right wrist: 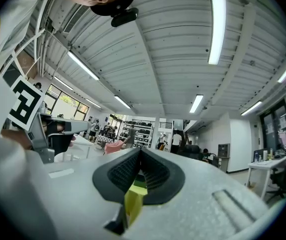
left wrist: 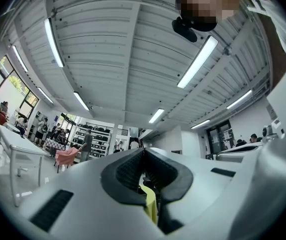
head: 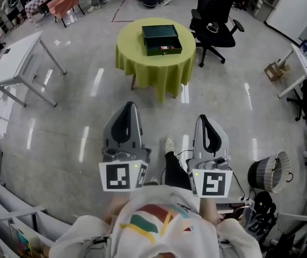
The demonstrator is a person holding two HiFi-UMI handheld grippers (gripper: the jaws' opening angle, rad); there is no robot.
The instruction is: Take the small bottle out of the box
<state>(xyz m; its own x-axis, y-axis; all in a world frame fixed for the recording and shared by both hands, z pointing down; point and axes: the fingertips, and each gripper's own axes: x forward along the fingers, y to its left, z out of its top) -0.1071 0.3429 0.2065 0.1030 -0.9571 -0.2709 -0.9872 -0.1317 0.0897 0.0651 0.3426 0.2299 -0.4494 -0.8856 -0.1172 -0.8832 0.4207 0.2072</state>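
A dark green box (head: 161,39) lies open on a round table with a yellow-green cloth (head: 154,69), far ahead of me across the floor. Something small and pale shows in its front part, too small to tell whether it is the bottle. My left gripper (head: 128,109) and right gripper (head: 203,120) are held close to my body, well short of the table, pointing forward. In the left gripper view the left gripper's (left wrist: 143,151) jaws meet at the tip with nothing between them. The right gripper (right wrist: 140,152) looks the same in its own view, shut and empty.
A black office chair (head: 215,28) stands right of the round table. A white folding table (head: 14,58) is at the far left. A domed wire basket (head: 271,171) and cables lie on the floor at my right. People stand at the far end of the room.
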